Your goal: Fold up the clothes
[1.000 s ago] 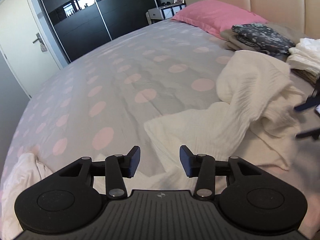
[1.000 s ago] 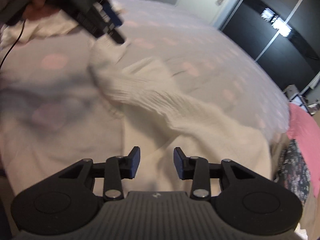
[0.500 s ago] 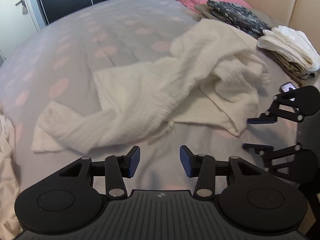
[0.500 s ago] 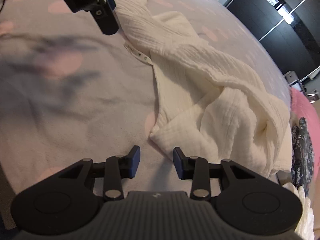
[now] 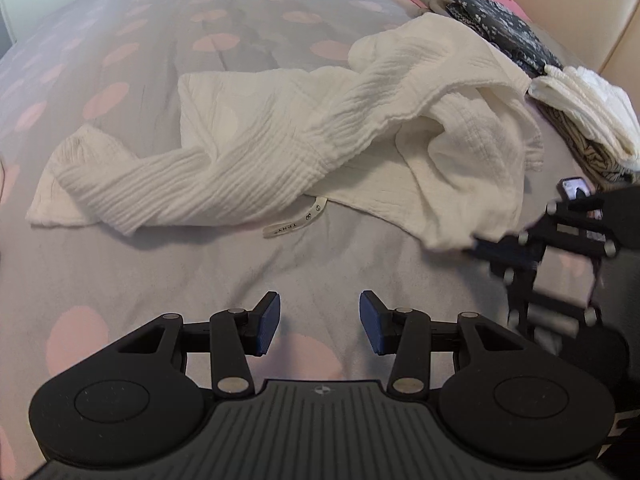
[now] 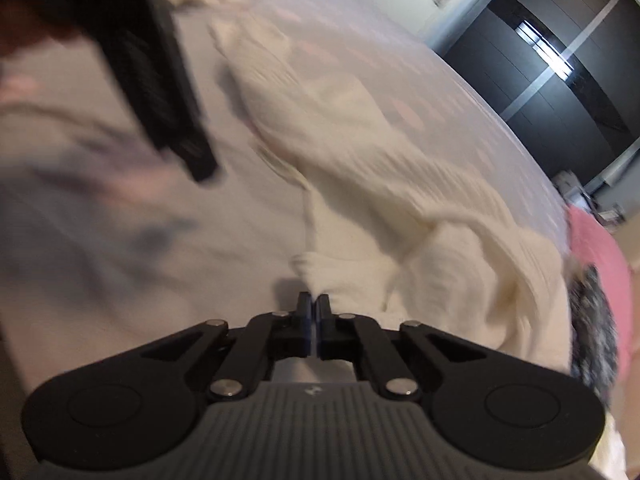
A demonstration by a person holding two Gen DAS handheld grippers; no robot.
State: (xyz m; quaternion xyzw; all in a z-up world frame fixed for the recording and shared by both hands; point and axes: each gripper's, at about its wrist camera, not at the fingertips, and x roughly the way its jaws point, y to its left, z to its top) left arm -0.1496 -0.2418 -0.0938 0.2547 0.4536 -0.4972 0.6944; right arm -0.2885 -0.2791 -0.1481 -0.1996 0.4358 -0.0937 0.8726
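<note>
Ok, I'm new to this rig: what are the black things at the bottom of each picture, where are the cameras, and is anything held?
Each picture comes from a camera on a hand-held gripper, looking forward along its two fingers. The left wrist view shows the left gripper open over the spotted bedcover, holding nothing. A crumpled white garment lies ahead, with folded clothes beyond. The blurred right wrist view shows the right gripper shut on that garment's near corner.
</note>
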